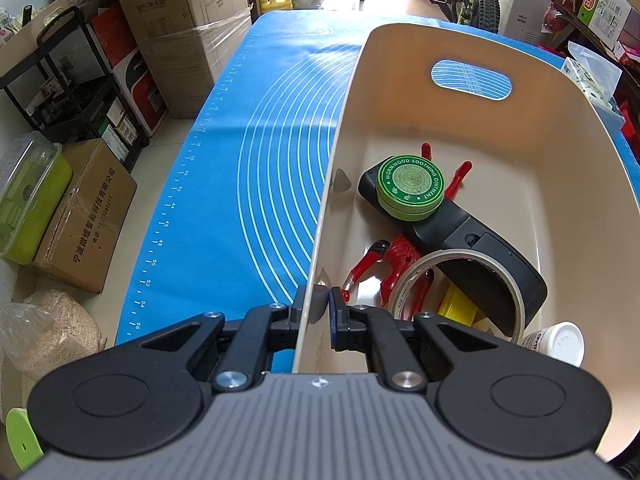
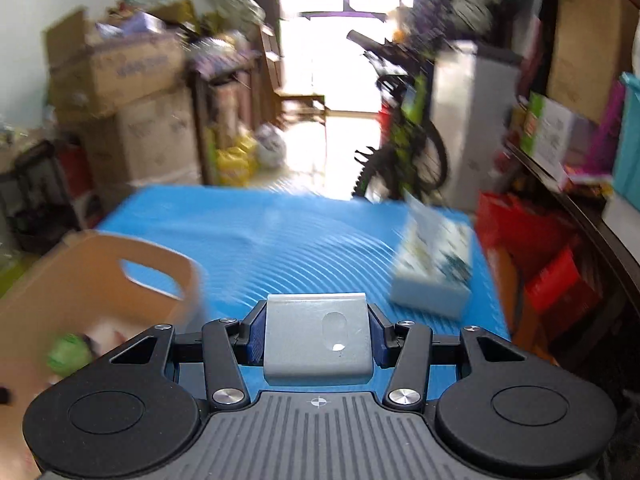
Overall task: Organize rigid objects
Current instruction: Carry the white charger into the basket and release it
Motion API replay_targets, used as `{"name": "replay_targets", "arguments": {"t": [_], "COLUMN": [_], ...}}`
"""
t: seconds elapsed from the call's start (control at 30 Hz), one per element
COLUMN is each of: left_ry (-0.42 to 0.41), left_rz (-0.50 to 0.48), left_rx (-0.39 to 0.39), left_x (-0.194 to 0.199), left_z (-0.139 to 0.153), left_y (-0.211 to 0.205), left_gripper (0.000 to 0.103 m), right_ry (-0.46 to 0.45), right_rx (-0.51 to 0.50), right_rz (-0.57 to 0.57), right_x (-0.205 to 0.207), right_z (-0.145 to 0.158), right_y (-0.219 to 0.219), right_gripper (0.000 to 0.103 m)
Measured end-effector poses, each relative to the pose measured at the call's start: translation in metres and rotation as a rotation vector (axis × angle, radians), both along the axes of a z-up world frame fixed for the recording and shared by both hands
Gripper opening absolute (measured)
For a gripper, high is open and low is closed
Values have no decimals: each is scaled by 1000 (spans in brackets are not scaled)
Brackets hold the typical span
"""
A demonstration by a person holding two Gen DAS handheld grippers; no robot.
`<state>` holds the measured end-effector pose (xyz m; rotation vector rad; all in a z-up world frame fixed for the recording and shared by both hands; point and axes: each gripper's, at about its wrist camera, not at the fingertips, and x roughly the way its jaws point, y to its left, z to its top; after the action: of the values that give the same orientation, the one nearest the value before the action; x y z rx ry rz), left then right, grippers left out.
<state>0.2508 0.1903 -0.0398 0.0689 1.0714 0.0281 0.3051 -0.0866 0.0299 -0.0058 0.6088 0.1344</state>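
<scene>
The left gripper (image 1: 318, 300) has its fingers clamped on the left wall of the beige bin (image 1: 460, 128), one finger outside and one inside. The bin stands on the blue mat (image 1: 260, 160) covering the counter. Inside the bin lie a green ointment tin (image 1: 410, 188) resting on a black device (image 1: 472, 236), a tape roll (image 1: 460, 292), a red tool (image 1: 396, 264) and a white bottle (image 1: 560, 342). The right gripper (image 2: 318, 336) holds a grey metal block (image 2: 316, 340) clamped between its fingers above the mat, with the bin to its left. A tissue box (image 2: 434, 272) lies on the mat to the right; this view is blurred.
</scene>
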Motion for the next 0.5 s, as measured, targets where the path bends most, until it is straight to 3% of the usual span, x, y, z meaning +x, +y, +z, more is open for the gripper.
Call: {"name": "replay_targets", "arguments": {"t": [0.13,0.23,0.5], "left_ry": [0,-1,-3], "left_rz": [1,-1,-4], "left_rx": [-1,0,1], "left_x": [0,0,1], "left_z": [0,0,0], "left_y": [0,0,-2], "left_gripper": [12,12,12], "right_ry": [-52,-42,89], "right_rx": [29,46,21], "right_rz": [100,163,289], "right_x": [-8,-10,-13], "right_z": [25,32,-1], "right_y": [40,67,131], "right_gripper": [55,55,55]}}
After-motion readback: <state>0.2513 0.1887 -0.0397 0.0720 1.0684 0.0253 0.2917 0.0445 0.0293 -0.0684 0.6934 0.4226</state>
